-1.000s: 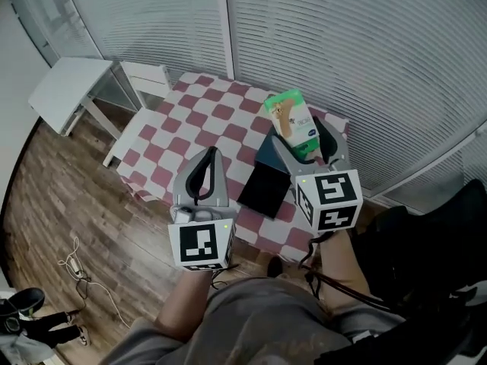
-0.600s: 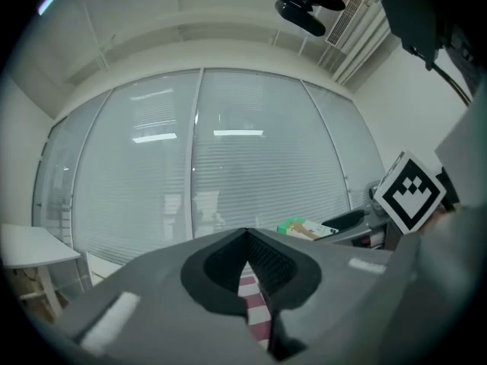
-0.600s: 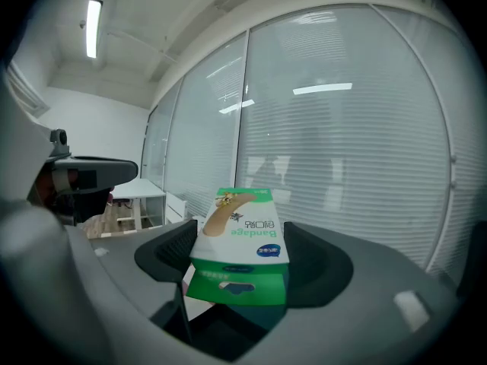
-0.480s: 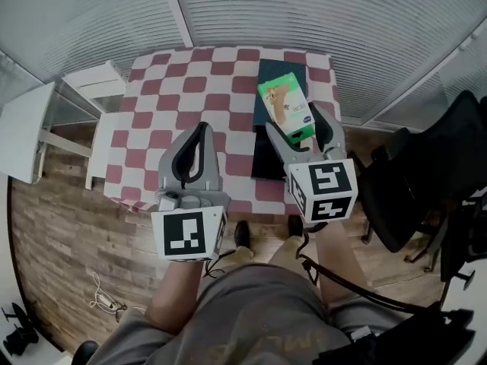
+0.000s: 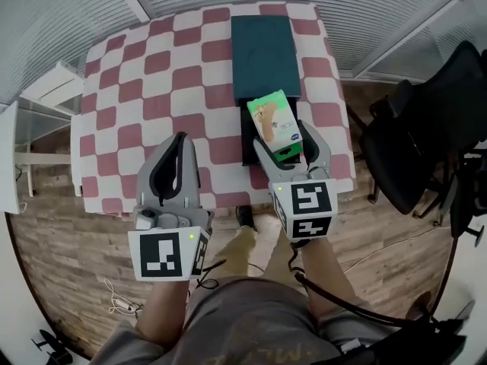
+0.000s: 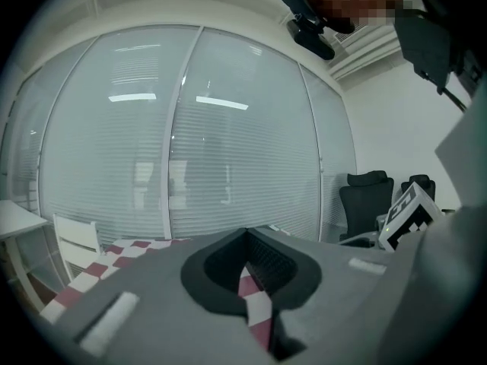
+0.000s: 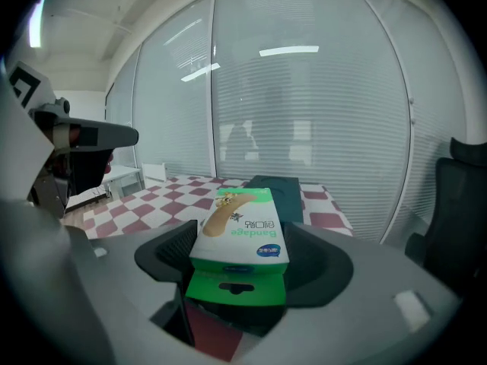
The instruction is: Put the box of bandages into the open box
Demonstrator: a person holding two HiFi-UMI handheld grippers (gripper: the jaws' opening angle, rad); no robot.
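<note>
The bandage box, green and white with a printed plaster, is clamped between the jaws of my right gripper, flat side up. In the right gripper view the bandage box fills the space between the pads. It hangs over a black box part near the table's front edge. A dark teal part adjoins the black one on the far side. Which part is hollow I cannot tell. My left gripper is shut and empty above the checkered cloth, left of the boxes; its fingertips meet.
A black office chair stands right of the table, also visible as the chair. White furniture stands at the left beyond the table edge. Window blinds close off the far side. Wooden floor surrounds the table.
The head view has swung so the table lies straight ahead. The right gripper has carried the bandage box from over the teal part back over the black part. The left gripper stays shut.
</note>
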